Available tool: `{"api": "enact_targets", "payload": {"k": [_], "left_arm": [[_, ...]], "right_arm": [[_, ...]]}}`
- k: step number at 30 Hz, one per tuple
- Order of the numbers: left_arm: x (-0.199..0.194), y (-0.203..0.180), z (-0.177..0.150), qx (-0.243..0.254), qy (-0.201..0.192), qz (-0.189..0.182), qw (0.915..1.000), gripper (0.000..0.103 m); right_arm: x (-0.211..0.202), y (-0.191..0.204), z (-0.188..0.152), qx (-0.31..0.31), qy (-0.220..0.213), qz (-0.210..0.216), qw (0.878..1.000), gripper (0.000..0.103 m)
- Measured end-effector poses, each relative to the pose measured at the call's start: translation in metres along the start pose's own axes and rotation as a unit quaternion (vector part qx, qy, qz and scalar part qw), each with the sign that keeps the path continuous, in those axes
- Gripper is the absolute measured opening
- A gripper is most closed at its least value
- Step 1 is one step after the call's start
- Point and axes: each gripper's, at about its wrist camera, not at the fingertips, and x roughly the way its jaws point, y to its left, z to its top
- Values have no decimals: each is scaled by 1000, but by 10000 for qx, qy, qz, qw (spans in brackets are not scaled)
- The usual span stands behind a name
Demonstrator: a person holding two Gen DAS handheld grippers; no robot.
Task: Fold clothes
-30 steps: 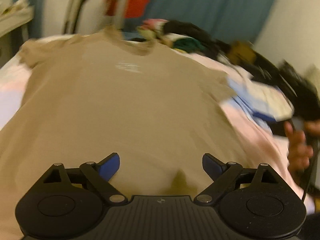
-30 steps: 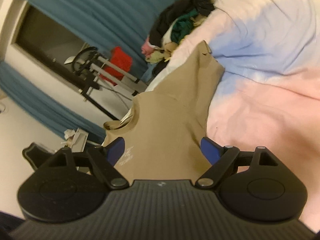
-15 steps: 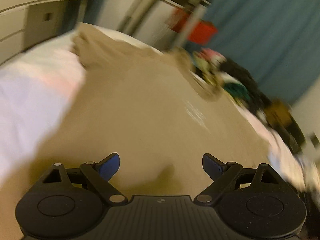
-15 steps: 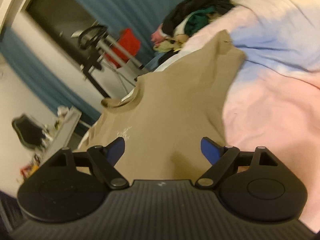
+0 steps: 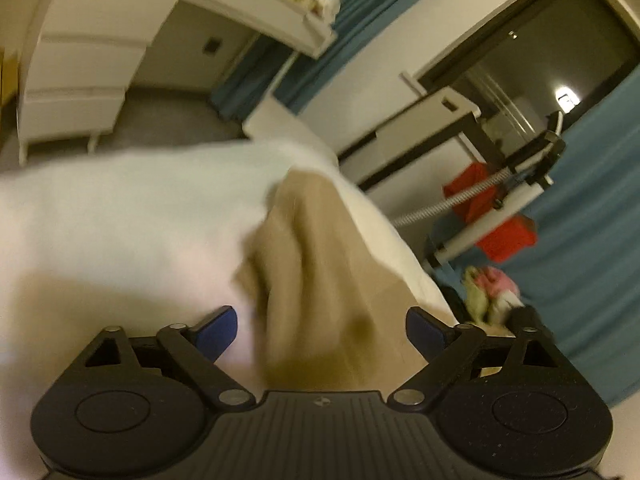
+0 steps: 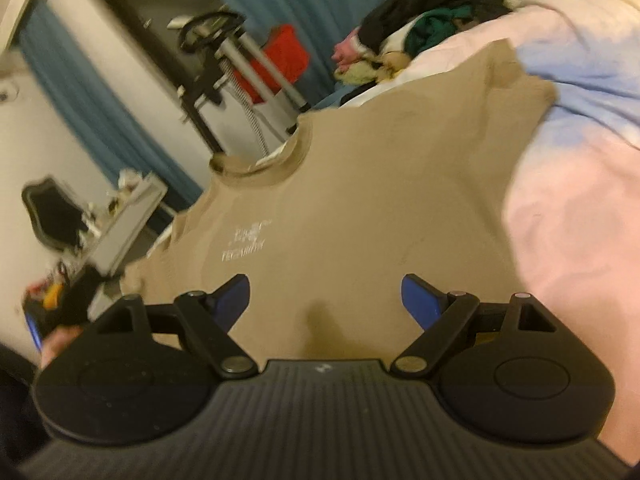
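A tan T-shirt [image 6: 360,208] with a small white chest print lies spread face up on the bed, collar toward the far edge. My right gripper [image 6: 325,300] is open and empty, hovering over the shirt's chest. In the left wrist view the shirt's left sleeve [image 5: 308,264] lies bunched on the pale bedding. My left gripper [image 5: 320,330] is open and empty, just short of that sleeve. The left hand and gripper show at the left edge of the right wrist view [image 6: 44,328].
The bed cover [image 6: 580,184] is pink, pale blue and white. A pile of dark and coloured clothes [image 6: 420,36] lies at the far side. A metal stand with a red item [image 5: 496,216], teal curtains and a white dresser [image 5: 76,68] stand beyond the bed.
My left gripper has swung left from the shirt's middle to its left sleeve. My right gripper has turned from the right sleeve toward the shirt's chest. Both stayed open.
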Motion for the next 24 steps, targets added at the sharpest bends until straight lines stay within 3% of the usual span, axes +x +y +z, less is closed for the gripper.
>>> {"api": "enact_targets", "payload": {"k": [4,6,7,8,10,13,16,19,24], "left_arm": [[28,-4,15,206,-170,222,9994,75],[44,-8,22,351,-173,263,9989,63],[51,-10,26,423,-175,284,9985,50],[59,-13,29,495,-177,305,9982,31],[65,-17,39,578,-160,294,9978,6],[57,-39,49,1072,-249,391,9932,6],[37,-79,49,1806,-539,448,9810,5],[14,-131,37,2606,-816,414,9611,5],[-15,-226,-15,3682,-873,107,9256,5]], "right_arm": [[24,20,-11,-690,111,28,9976,85],[31,25,-15,-917,143,55,9957,85],[34,26,-16,-959,152,57,9953,85],[37,26,-17,-995,160,59,9949,85],[39,25,-14,-906,144,84,9957,85],[37,20,-8,-653,122,125,9977,83],[32,14,-3,-376,113,147,9991,83],[26,15,-1,-374,149,-22,9992,83],[15,25,-6,-759,301,-268,9963,83]]}}
